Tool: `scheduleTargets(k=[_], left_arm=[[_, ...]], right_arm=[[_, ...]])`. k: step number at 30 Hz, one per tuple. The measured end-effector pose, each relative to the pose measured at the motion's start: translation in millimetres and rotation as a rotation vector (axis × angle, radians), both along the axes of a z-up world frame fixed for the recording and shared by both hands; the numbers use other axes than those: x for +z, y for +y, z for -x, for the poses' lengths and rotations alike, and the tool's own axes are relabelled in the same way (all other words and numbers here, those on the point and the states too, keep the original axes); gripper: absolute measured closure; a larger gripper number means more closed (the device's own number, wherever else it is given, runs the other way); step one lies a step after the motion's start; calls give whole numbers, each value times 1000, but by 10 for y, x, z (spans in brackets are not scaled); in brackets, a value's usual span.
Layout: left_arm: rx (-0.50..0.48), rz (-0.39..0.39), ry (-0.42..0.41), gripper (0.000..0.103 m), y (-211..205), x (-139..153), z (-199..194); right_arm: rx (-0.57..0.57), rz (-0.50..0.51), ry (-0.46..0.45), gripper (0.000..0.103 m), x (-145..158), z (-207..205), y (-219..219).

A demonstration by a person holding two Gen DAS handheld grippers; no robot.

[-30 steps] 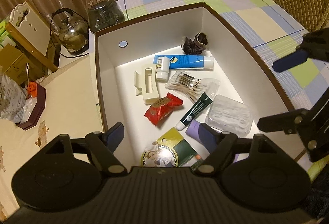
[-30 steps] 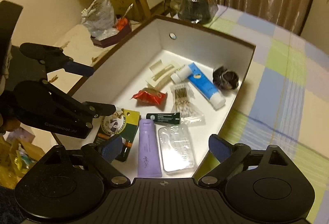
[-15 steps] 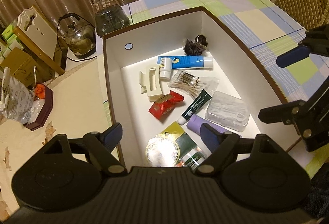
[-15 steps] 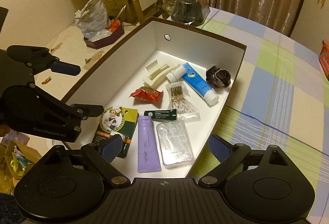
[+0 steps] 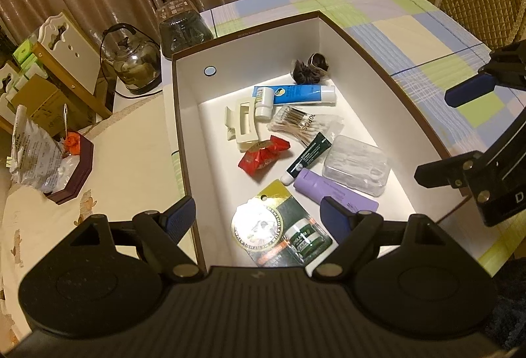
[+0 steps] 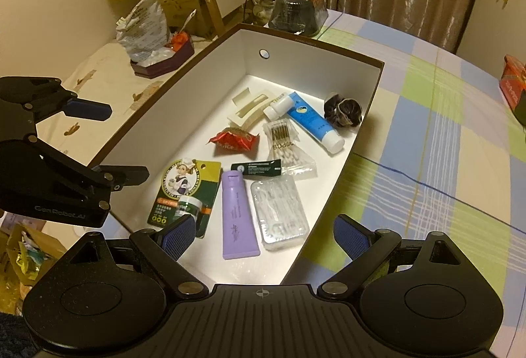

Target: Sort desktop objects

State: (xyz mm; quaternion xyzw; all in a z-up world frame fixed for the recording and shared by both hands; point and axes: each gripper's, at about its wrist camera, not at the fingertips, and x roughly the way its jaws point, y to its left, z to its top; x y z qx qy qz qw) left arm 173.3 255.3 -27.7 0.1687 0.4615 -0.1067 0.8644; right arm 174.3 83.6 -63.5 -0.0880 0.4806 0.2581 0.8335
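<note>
Toiletries fill the white box: purple tube beside a clear case, blue tube further back. Left gripper and right gripper both hover spread and empty at the box's near end. A dark bundle, possibly a scrunchie, sits in the far corner.

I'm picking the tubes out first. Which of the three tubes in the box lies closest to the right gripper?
The purple tube, lying flat beside the clear plastic case. The blue tube and small dark green tube lie farther from the right gripper.

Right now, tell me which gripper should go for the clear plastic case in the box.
Right. The clear plastic case lies on the right gripper's side, just ahead of its open fingers. The left gripper hangs over the green blister card.
</note>
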Motion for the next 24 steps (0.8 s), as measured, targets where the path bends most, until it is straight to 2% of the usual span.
scheduleTargets(k=[24], left_arm=[[36, 4, -26, 22, -141, 135, 609]], right_arm=[[27, -3, -19, 10, 53, 491, -141]])
